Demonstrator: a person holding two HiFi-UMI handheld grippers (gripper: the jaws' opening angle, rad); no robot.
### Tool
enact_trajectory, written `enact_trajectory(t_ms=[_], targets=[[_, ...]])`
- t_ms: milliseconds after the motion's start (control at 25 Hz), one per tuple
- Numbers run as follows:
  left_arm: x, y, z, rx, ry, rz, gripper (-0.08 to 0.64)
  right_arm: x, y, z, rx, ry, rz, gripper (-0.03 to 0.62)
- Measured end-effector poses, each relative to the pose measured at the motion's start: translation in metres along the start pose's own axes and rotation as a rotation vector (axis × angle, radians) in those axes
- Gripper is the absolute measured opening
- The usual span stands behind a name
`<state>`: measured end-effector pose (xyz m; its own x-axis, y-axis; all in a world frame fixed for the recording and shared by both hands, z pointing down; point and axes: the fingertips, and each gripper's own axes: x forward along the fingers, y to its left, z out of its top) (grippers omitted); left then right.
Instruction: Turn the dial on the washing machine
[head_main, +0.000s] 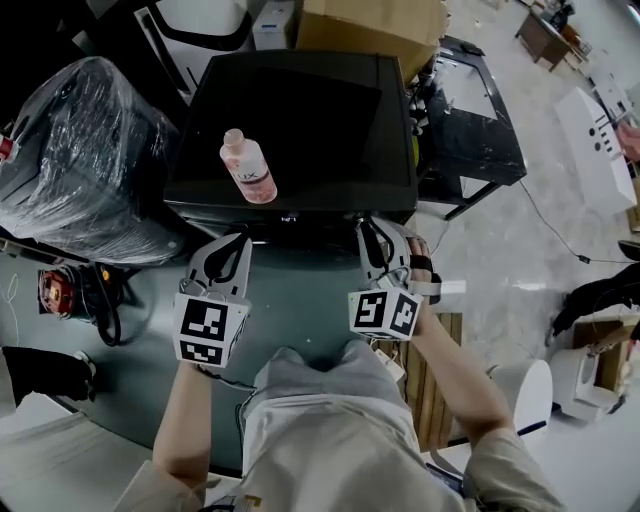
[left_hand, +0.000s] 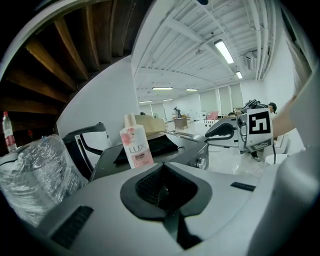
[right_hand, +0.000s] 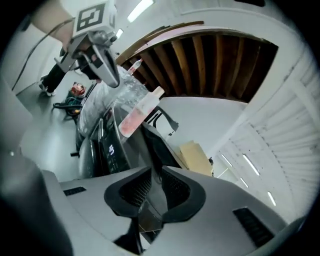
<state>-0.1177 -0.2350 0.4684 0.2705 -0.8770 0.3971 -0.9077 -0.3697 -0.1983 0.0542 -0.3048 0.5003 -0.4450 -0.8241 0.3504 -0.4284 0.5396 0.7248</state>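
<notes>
The black washing machine (head_main: 300, 130) stands in front of me with a pink bottle (head_main: 248, 168) lying on its lid. Its silver dial (left_hand: 201, 163) shows only in the left gripper view, on the front panel's right end. My right gripper (head_main: 378, 245) is rolled on its side at the machine's front right edge, and its tip (left_hand: 207, 136) sits just above the dial there. In the right gripper view its jaws (right_hand: 150, 192) stand close together with a thin gap. What lies between them is hidden. My left gripper (head_main: 222, 262) hangs shut and empty before the left front.
A plastic-wrapped bundle (head_main: 80, 160) stands left of the machine. A cardboard box (head_main: 370, 25) is behind it and a black table (head_main: 470, 130) to its right. Cables and a red reel (head_main: 55, 290) lie on the floor at left. Wooden slats (head_main: 430, 380) lie by my right arm.
</notes>
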Motion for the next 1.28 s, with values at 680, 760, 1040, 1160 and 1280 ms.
enact_trajectory(t_ms=[680,760,1040,1160,1280], targets=[[-0.076,0.019,0.112,0.036,-0.107,0.033,0.020,-0.108,-0.127,0.124,0.578,-0.234,0.029,0.043],[-0.084,0.021,0.120,0.043,-0.115,0.038,0.020,-0.118,-0.138,0.137,0.588,-0.273,0.026,0.043],[-0.115,0.013,0.148,0.112,-0.141,0.039,0.020,-0.161,-0.163,0.168,0.674,-0.369,0.068,0.035],[-0.127,0.007,0.166,0.101,-0.183,0.044,0.020,-0.178,-0.175,0.175,0.688,-0.403,0.054,0.032],[-0.136,-0.001,0.181,0.096,-0.213,0.038,0.020,-0.192,-0.181,0.179,0.701,-0.431,0.046,0.028]])
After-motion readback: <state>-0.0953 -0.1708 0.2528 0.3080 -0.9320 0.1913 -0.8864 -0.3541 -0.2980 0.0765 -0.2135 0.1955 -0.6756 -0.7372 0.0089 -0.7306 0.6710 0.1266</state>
